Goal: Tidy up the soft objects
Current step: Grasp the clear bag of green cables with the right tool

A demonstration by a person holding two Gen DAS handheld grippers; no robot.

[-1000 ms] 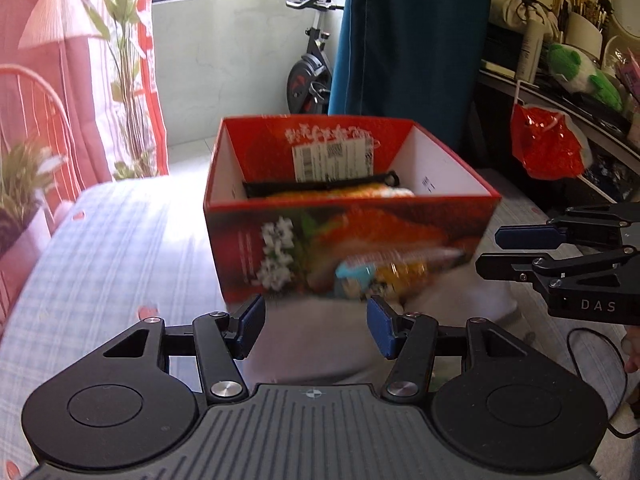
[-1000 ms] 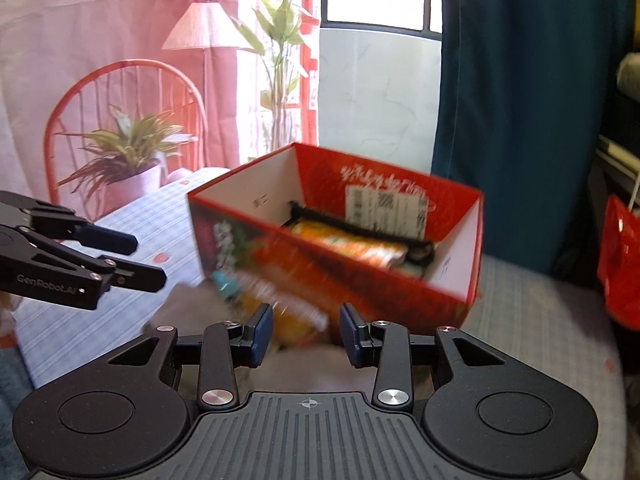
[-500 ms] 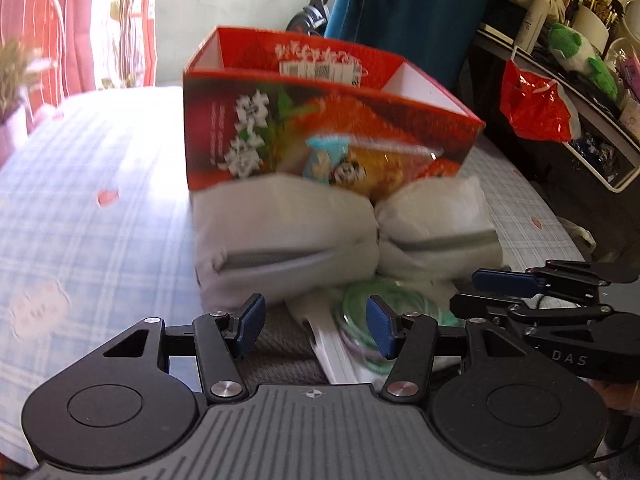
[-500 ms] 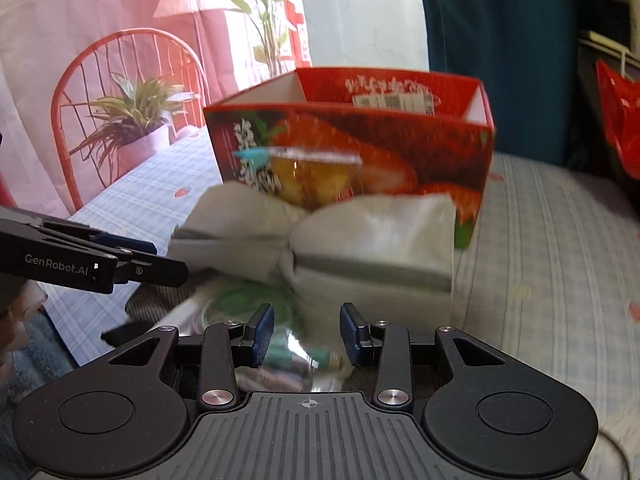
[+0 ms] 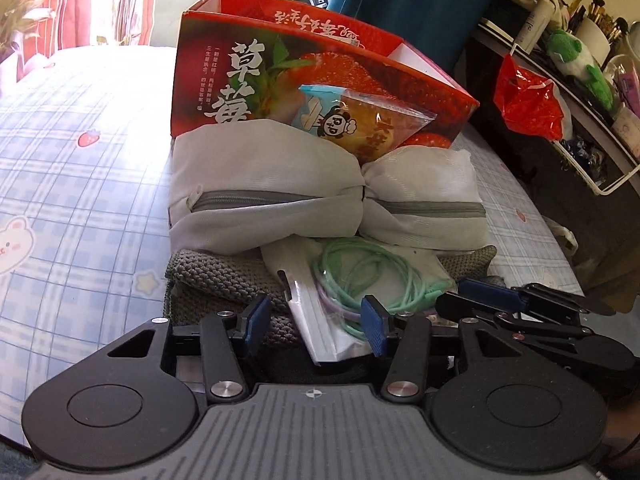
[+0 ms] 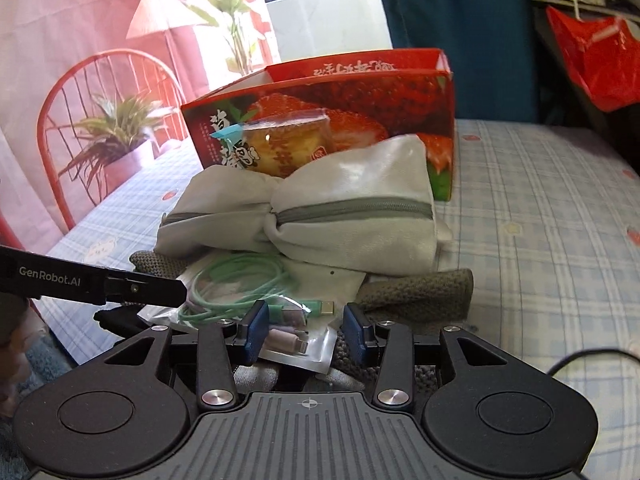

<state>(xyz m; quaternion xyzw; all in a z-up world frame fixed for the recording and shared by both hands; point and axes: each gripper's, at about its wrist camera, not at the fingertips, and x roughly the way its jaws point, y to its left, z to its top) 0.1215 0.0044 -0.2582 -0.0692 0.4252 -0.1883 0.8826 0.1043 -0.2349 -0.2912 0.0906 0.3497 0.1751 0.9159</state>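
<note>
Nearest, left claw (image 5: 316, 322) and right claw (image 6: 306, 334) both spread apart, straddling a clear packet of mint-green cables (image 5: 352, 280) atop a grey knit cloth (image 5: 216, 280). Beyond, a pale zippered pouch (image 5: 272, 192), then a wrapped cake (image 5: 360, 120) leaning on the strawberry box (image 5: 248, 76) on the checked bench (image 5: 80, 200).

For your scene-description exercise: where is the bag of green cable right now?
In both wrist views the bag of green cable lies centre foreground on the grey knitted cloth, before the white zip pouch, between the open left gripper and right gripper.
</note>
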